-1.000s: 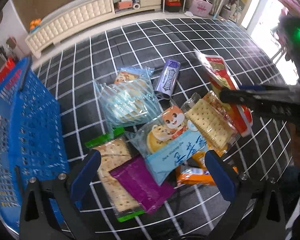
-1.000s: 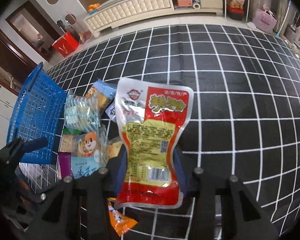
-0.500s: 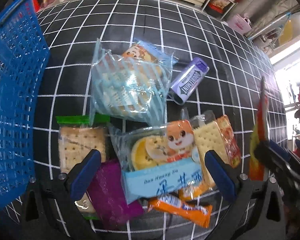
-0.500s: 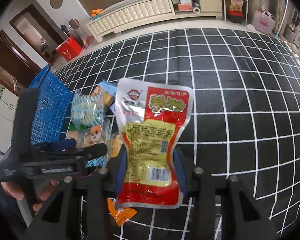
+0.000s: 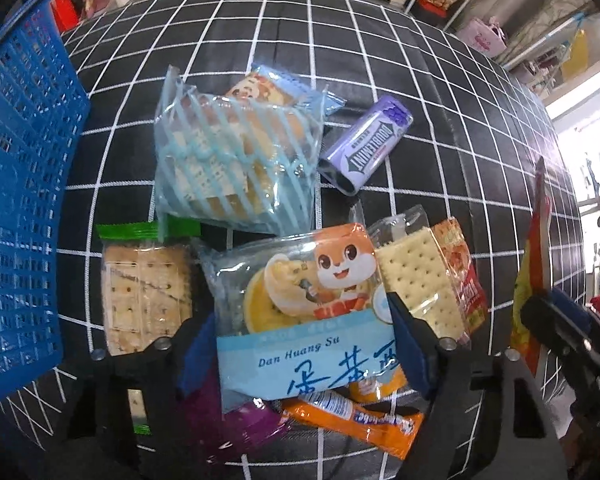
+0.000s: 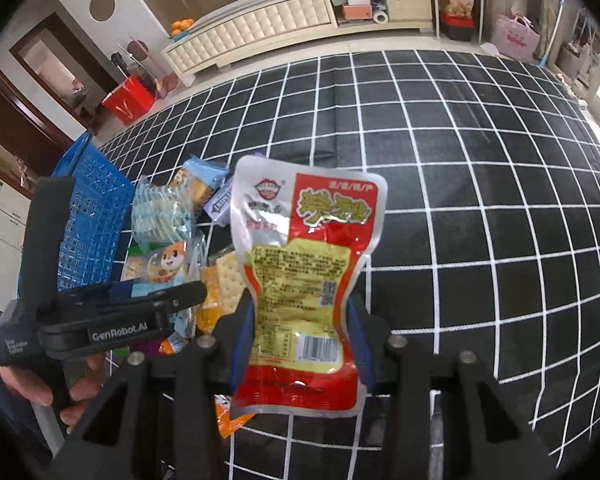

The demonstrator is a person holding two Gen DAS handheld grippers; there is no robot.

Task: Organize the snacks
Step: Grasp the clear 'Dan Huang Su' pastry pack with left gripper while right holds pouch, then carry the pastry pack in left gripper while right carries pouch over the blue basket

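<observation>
A pile of snacks lies on the black checked cloth (image 5: 380,40). On top is a clear packet with an orange fox and a light blue band (image 5: 308,292). My left gripper (image 5: 300,350) points down over it, its jaws closing with the packet's lower end between the blue pads (image 5: 198,354); I see no squeeze on it. My right gripper (image 6: 302,344) is shut on a red and yellow pouch (image 6: 308,272), held upright above the cloth. That pouch (image 5: 534,240) shows edge-on at the right of the left wrist view.
A blue plastic basket (image 5: 20,160) stands left of the pile. Around the fox packet lie a blue-striped bag (image 5: 236,164), a purple gum pack (image 5: 366,150), two cracker packs (image 5: 146,284) (image 5: 416,280), a purple packet (image 5: 228,420) and an orange one (image 5: 360,416).
My left gripper has sunk onto the pile and rolled, and its jaws have come in around the fox packet. The right gripper and its pouch have stayed put.
</observation>
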